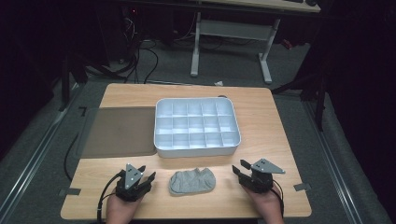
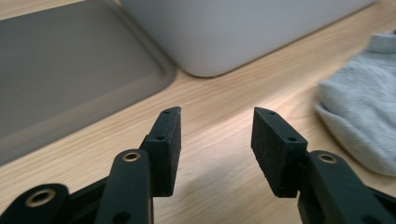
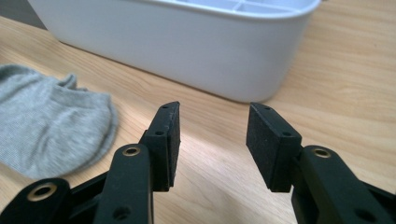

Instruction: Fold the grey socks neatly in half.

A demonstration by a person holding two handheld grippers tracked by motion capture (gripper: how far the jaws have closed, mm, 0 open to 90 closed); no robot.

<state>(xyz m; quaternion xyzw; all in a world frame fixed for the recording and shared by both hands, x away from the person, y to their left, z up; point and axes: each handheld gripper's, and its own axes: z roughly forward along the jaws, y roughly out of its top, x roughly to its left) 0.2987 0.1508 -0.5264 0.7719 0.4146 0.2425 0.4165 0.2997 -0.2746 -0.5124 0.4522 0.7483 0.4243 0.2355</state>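
Two handheld grippers rest near the front edge of a light wooden tabletop [image 1: 261,100], one toward each front corner. The left gripper [image 1: 140,179] sits in the person's left hand [image 1: 122,209] toward the front left corner; its jaws stand apart with bare wood between them, holding nothing. The right gripper [image 1: 240,173] sits in the right hand [image 1: 266,205] toward the front right corner, its jaws likewise spread and empty.

Between the two grippers, close to the middle of the front edge, lies a grey ankle sock [image 1: 192,181], crumpled flat on the wood and touching neither gripper. In the left gripper view the sock [image 2: 364,116] lies off to the right of the open jaws; in the right gripper view it [image 3: 51,121] lies to the left of them.

Behind the sock, around the middle of the tabletop, stands a white plastic organizer box [image 1: 161,150] divided into a grid of small compartments, three rows deep; all of them look empty from above. Its rounded front wall [image 3: 196,51] rises beyond the right gripper's jaws, and one lower corner of it [image 2: 210,46] shows past the left gripper's jaws.

Just beside the box on its left, along the left edge of the tabletop, lies a flat grey tray [image 1: 119,130] with a shallow raised rim, which overhangs that edge slightly. Its rim [image 2: 93,107] runs close to the box's corner in the left gripper view.
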